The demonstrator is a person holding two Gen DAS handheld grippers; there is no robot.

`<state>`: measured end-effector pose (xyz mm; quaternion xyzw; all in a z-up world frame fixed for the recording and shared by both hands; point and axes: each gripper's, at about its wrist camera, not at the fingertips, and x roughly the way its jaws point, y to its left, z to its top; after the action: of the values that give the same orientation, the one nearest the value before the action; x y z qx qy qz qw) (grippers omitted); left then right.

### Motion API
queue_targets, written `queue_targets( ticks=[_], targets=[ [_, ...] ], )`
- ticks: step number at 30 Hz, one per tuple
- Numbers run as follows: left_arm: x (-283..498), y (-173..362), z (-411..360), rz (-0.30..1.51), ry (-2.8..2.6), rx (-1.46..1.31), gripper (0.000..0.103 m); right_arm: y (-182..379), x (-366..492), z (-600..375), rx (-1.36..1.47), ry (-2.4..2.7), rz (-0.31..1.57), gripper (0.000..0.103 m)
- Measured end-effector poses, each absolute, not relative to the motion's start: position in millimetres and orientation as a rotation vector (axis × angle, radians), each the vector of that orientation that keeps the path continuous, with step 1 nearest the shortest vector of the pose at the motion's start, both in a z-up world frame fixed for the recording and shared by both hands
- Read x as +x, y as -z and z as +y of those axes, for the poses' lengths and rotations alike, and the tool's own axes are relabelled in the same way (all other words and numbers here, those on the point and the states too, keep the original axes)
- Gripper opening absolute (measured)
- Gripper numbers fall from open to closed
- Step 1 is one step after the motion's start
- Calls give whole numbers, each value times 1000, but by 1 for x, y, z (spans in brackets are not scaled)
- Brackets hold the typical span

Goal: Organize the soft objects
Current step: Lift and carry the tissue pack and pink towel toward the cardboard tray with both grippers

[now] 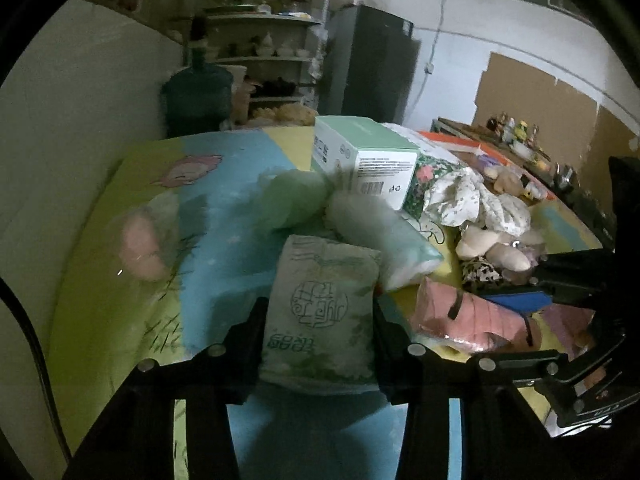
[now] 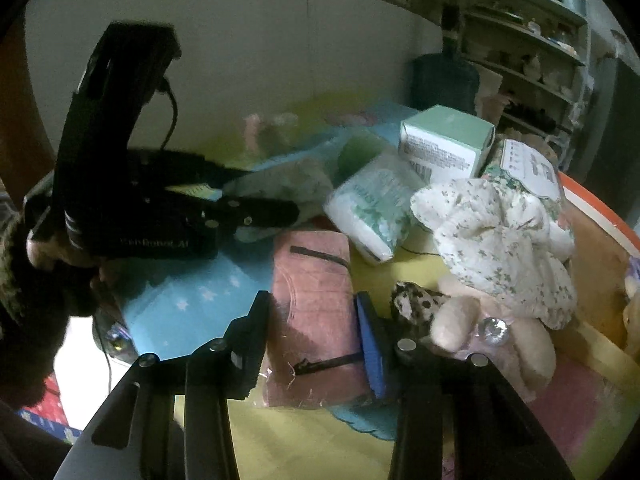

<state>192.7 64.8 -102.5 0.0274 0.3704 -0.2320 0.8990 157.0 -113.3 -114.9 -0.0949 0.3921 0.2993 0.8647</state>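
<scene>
My left gripper (image 1: pixel 318 316) is shut on a pale green tissue pack (image 1: pixel 320 312), its fingers pressing both sides; it also shows in the right wrist view (image 2: pixel 272 208). My right gripper (image 2: pixel 314 320) is shut on a pink packet in clear wrap (image 2: pixel 316 312), also seen in the left wrist view (image 1: pixel 468 316). A white-green tissue pack (image 2: pixel 372 208) lies behind on the colourful mat (image 2: pixel 192 308). A floral cloth (image 2: pixel 496 240) and a cream plush toy (image 2: pixel 500 340) lie to the right.
A mint green box (image 1: pixel 368 160) stands behind the packs. A blue water jug (image 1: pixel 198 96), shelves (image 1: pixel 264 40) and a dark fridge (image 1: pixel 372 68) stand at the back. Small toys (image 1: pixel 516 184) lie far right. The wall (image 1: pixel 60 120) runs along the left.
</scene>
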Motion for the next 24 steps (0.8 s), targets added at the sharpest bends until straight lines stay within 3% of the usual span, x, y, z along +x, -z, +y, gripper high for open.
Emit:
queue_targets(
  ticks=[24],
  targets=[
    [128,36,58,564,317,-32,46,59,119,-116,-151,-651,657,43]
  ],
)
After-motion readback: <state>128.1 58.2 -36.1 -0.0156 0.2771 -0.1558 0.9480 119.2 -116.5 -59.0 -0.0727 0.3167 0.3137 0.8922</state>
